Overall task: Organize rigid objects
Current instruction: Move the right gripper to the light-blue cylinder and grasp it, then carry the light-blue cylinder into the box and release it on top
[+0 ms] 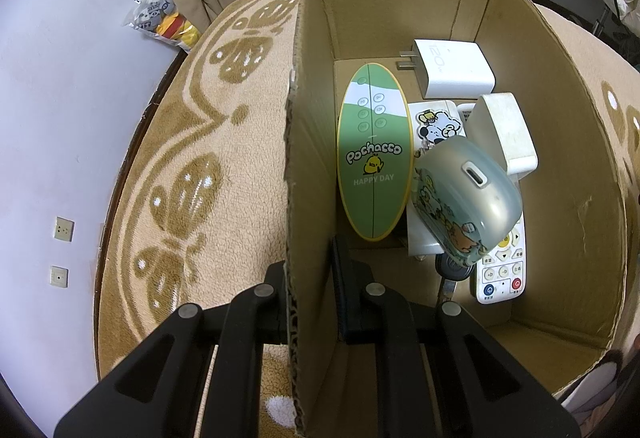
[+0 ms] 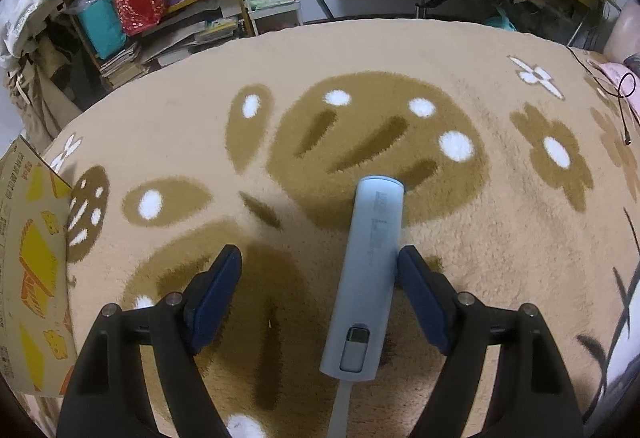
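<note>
Two grippers worked a patterned rug (image 2: 500, 258). Left gripper (image 1: 312, 290) was clamped on the cardboard box (image 1: 560, 141) wall at six o'clock. Right gripper (image 2: 320, 270) stood wide apart around a pale blue cylindrical device (image 2: 372, 270) lying on the rug, nearer the three o'clock finger. Closing off-centre could roll it away.

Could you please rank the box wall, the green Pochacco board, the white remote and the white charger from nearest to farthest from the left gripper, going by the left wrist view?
1. Box wall: clamped by the left gripper.
2. Green Pochacco board: just ahead, leaning by that wall.
3. White remote: to the right on the box floor; close to the board's rank.
4. White charger: far end.
</note>
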